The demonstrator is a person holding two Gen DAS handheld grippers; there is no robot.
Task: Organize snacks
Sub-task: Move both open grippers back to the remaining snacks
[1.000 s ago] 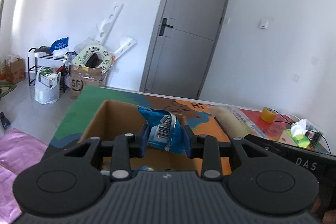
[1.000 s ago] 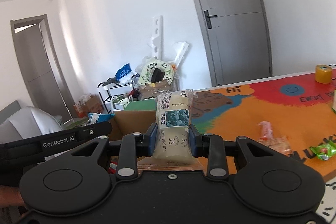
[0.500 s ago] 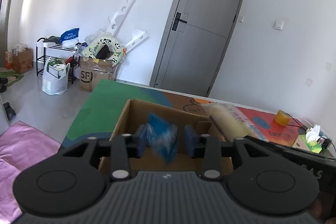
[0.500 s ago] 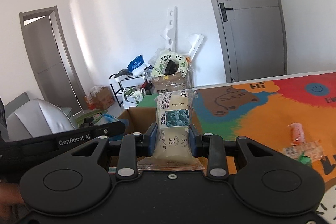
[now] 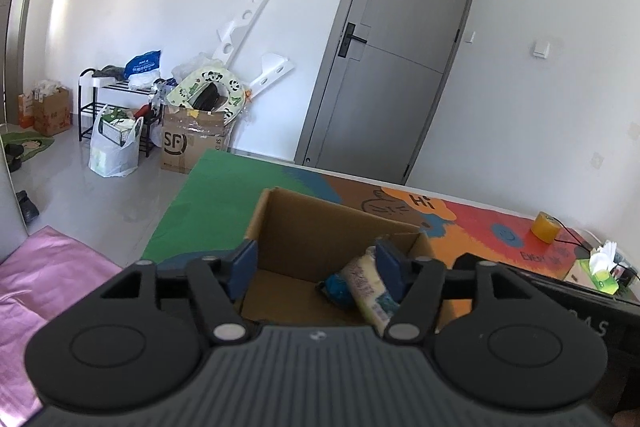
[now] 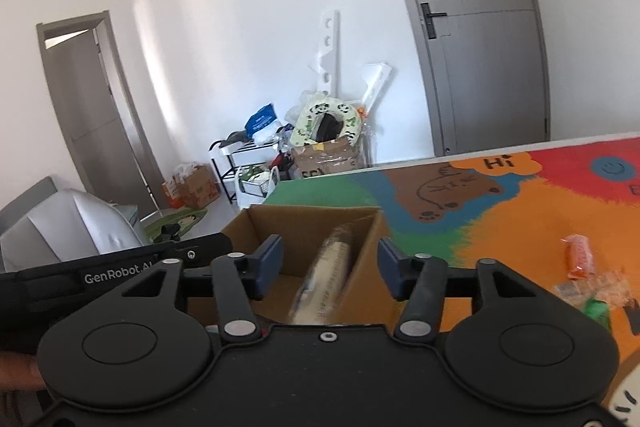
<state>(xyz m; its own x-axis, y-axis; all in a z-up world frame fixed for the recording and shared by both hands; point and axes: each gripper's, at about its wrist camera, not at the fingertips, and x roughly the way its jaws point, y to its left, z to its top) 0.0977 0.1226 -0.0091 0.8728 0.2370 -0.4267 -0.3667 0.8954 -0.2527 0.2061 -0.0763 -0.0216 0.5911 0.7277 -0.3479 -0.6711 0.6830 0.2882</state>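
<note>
An open cardboard box (image 5: pixel 308 223) (image 6: pixel 304 227) stands on the colourful table mat. My left gripper (image 5: pixel 316 263) hovers over the box, its jaws opening, with nothing pressed between the pads. Inside the box lie a blue snack packet (image 5: pixel 338 287) and a pale cream packet (image 5: pixel 370 291). My right gripper (image 6: pixel 330 265) is also above the box with its jaws opening. The cream packet (image 6: pixel 324 283), blurred, is dropping between the fingers into the box, free of the pads.
On the orange part of the mat (image 6: pixel 500 227), right of the box, lie an orange snack (image 6: pixel 580 259), a clear wrapper (image 6: pixel 592 287) and a green packet (image 6: pixel 598 311). A yellow tape roll (image 5: pixel 545 231) and a tissue box (image 5: pixel 600 271) sit at the far right.
Both grippers opened. The blue packet left the left jaws and dropped into the box; the cream packet slipped out of the right jaws and is falling in. The box looks nearer and more centred.
</note>
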